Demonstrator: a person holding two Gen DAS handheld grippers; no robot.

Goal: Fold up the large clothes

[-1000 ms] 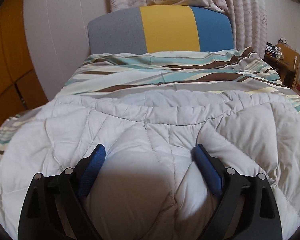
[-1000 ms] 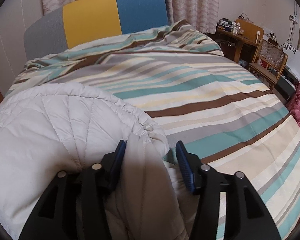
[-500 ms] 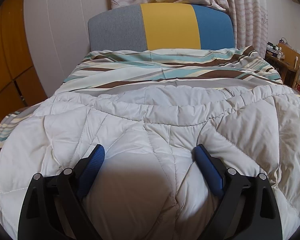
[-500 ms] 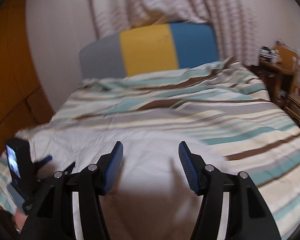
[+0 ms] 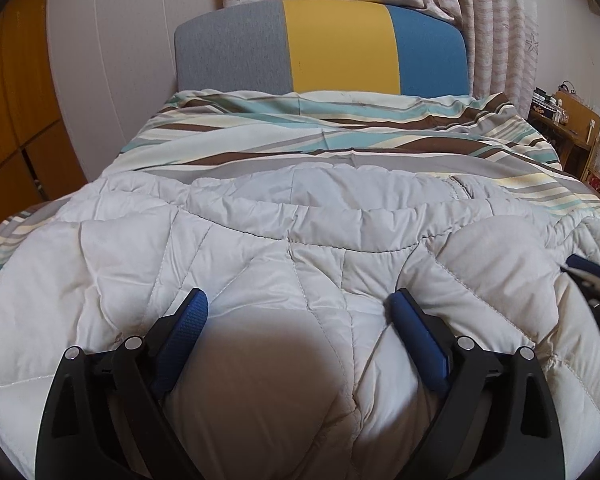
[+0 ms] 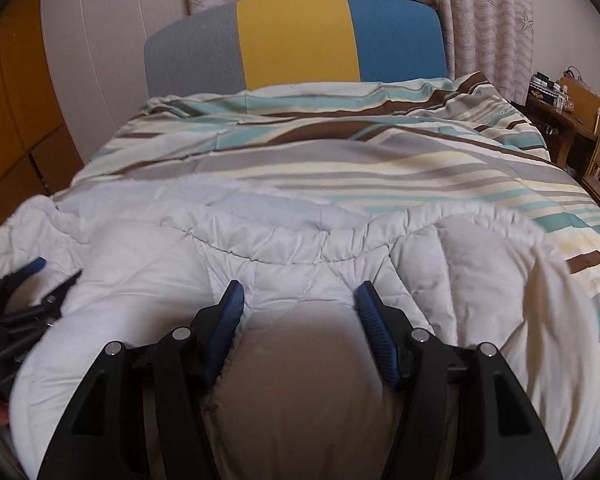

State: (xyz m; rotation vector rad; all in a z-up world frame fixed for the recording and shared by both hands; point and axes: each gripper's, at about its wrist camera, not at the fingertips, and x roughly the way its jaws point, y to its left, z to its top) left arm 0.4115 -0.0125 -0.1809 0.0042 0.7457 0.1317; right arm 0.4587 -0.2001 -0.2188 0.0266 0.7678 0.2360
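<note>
Lying over a striped bedspread (image 6: 440, 168), the quilted jacket (image 6: 300, 248) faces a tricolour headboard (image 6: 296, 40).

Jacket (image 5: 260, 248) on bed cover (image 5: 340, 148), headboard (image 5: 332, 44) behind, desk (image 5: 572, 120) right

light: soft, even | shadows: under grippers | edges: fisheye warp, dark vignette | blur: slight

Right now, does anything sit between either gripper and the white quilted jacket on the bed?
Nothing visible does. The left gripper and the right gripper both hang directly over the white quilted jacket, jaws apart with padded fabric bulging between them. Only the striped bedspread lies around it.
</note>
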